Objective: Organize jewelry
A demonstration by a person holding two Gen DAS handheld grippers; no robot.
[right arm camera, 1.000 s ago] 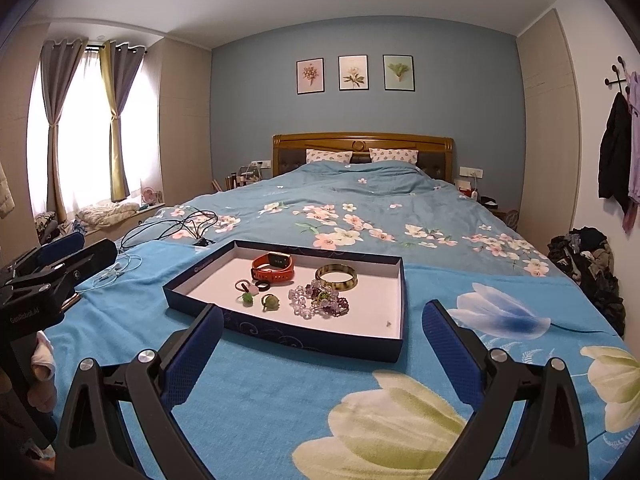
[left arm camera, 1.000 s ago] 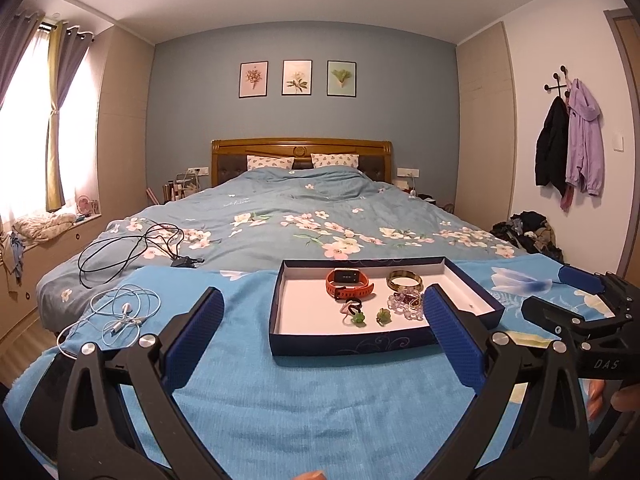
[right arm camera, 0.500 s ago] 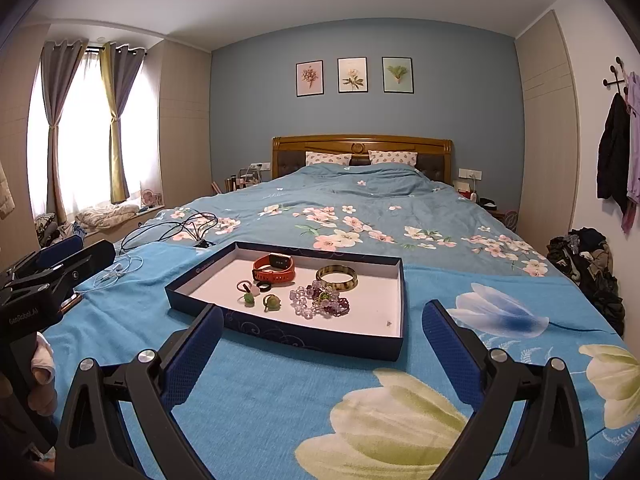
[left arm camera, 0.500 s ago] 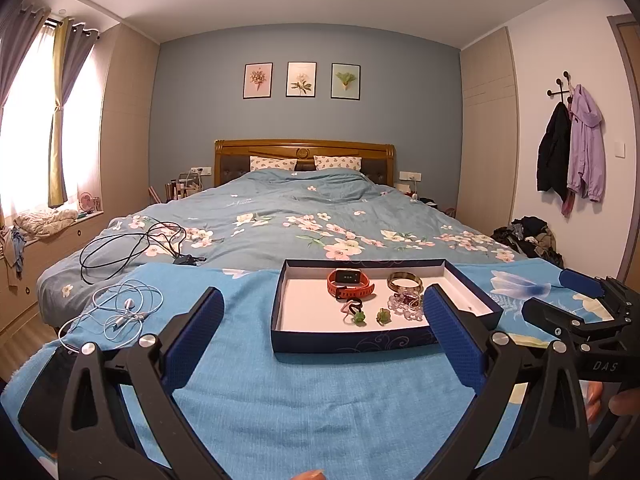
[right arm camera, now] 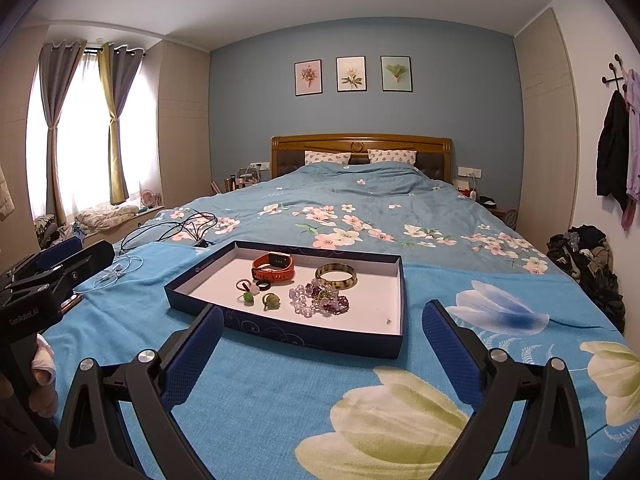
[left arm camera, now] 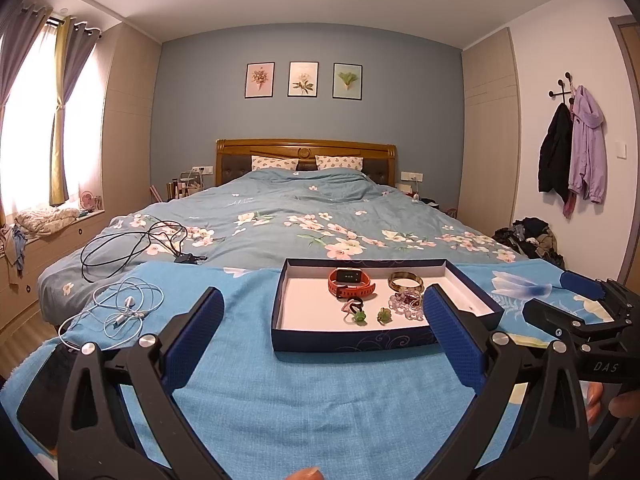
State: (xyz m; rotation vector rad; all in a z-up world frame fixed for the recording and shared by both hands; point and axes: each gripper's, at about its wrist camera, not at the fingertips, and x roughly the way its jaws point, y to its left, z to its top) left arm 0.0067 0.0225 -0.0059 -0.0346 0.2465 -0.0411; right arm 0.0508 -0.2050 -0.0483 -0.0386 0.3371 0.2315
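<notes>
We hold both grippers, left gripper and right gripper, spread wide and empty, short of the tray. The jewelry already lies inside it; whether sorting is ahead or finished, we cannot tell.

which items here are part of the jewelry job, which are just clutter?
Job:
- navy tray
- orange watch
- bangle
- bead bracelets
- two green rings
- pink and black rings
- left gripper and right gripper, both open and empty

Clutter:
- white earphones
- black cable
- phone
- clothes pile
</notes>
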